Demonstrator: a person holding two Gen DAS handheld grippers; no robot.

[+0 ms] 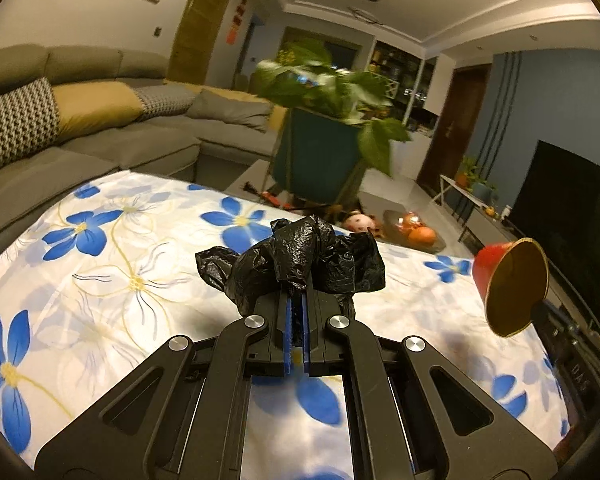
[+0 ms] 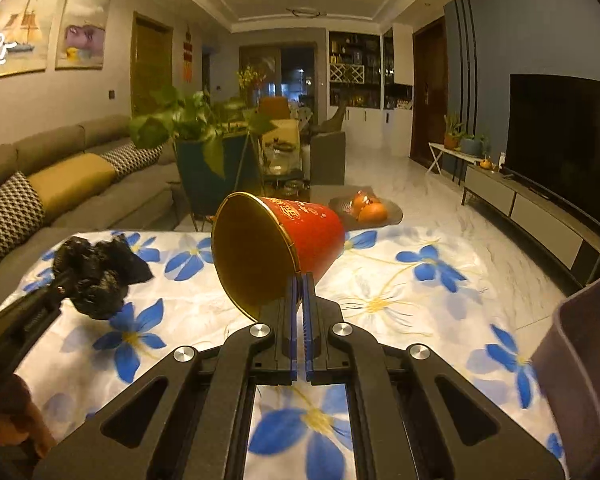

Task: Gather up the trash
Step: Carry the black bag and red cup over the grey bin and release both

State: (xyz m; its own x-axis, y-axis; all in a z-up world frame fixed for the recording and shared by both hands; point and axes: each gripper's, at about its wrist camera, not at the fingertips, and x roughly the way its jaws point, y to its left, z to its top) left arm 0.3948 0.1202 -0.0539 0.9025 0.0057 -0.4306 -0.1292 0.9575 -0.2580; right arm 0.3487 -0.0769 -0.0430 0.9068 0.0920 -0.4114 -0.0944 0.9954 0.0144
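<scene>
Above the floral tabletop (image 2: 400,280), left claw (image 1: 296,292) clamps a black bag (image 1: 296,260), right claw (image 2: 302,280) pinches a red cup (image 2: 276,248); both lifted, neither yet in the grey bin (image 2: 580,352).

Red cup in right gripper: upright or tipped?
Tipped. The red cup lies nearly on its side, gold-lined mouth facing the camera, rim pinched by the right gripper. No contents visible.

Grey sofa (image 2: 72,168) left – dark TV (image 2: 564,136) right, marble floor (image 2: 420,192), dim warm light.

A home living room: grey corner sofa (image 2: 60,176), wall television (image 2: 560,140), potted plant (image 1: 324,128), framed paintings (image 2: 82,30).
</scene>
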